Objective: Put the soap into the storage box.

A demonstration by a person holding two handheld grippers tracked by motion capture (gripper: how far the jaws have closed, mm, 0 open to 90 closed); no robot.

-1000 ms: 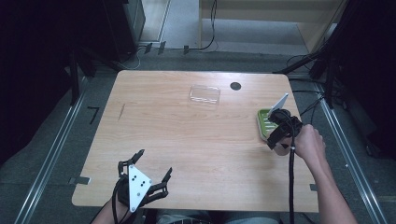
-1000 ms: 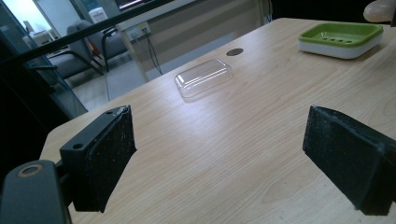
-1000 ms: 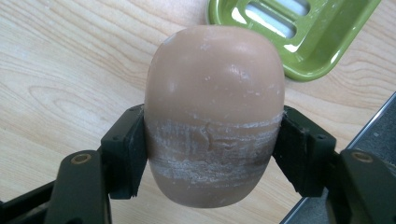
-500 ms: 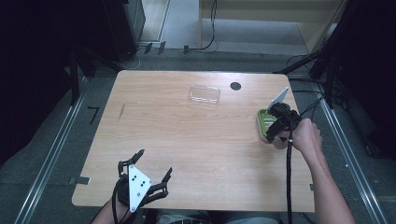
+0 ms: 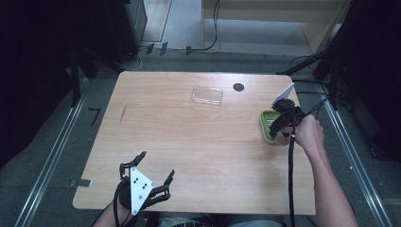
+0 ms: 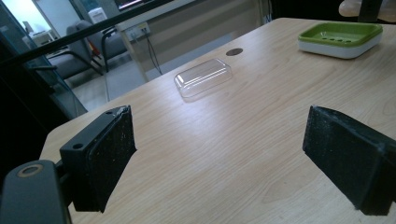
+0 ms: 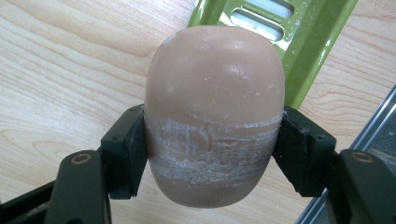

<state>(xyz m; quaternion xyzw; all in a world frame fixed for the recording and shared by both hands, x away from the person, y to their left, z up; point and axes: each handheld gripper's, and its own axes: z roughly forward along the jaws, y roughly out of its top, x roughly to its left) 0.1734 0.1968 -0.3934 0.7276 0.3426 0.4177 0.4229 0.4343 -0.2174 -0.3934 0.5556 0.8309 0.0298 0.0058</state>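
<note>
Soap (image 7: 214, 116) sits clamped in the right tongs (image 7: 212, 154), a tan rounded bar with the two black pads pressing on its sides and a whitish scuffed band running across it at the pad line. In the right gripper view it hangs over the near-left edge of the green dish (image 7: 285, 37), with bare wood under most of it, so it's above the counter (image 5: 189, 137) right at the dish's edge rather than inside. From the high view the right tongs (image 5: 279, 124) are at the right side of the counter, over the dish (image 5: 265, 126), with the hand (image 5: 305, 135) just behind them and the cable trailing back along the forearm.

The left tongs (image 5: 153, 168) are way off at the near left corner, jaws spread wide with nothing between them. Their own view shows both pads well apart over plain wood. A clear lid (image 5: 207, 95) lies toward the far middle, with a dark round hole (image 5: 238, 87) just right of it. In the left gripper view the lid (image 6: 203, 77) lies left of the dish (image 6: 341, 38), well apart from it.
</note>
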